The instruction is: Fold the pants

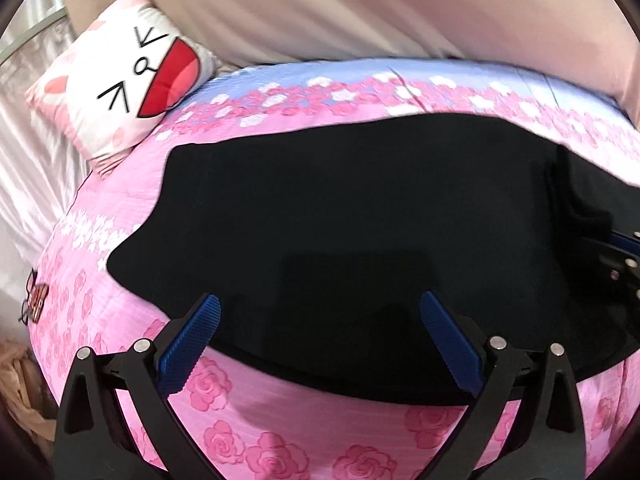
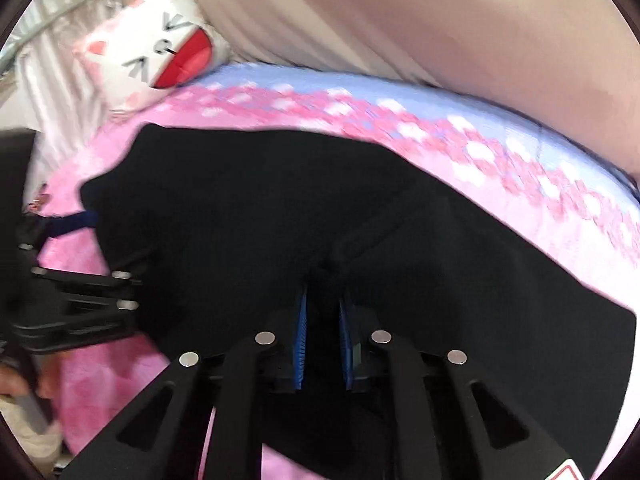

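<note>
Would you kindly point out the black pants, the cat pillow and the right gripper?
black pants (image 1: 340, 208): left wrist view, middle of the spread cloth.
cat pillow (image 1: 132, 64): left wrist view, its printed face.
right gripper (image 2: 323, 312): right wrist view, between the blue pads.

Bare pink bedspread left of the black pants; cat pillow at far-left corner.

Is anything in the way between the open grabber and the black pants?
Nothing visible is. The left gripper hangs open right over the near edge of the black pants on the flowery bedspread. The cat pillow sits off at the far corner.
</note>
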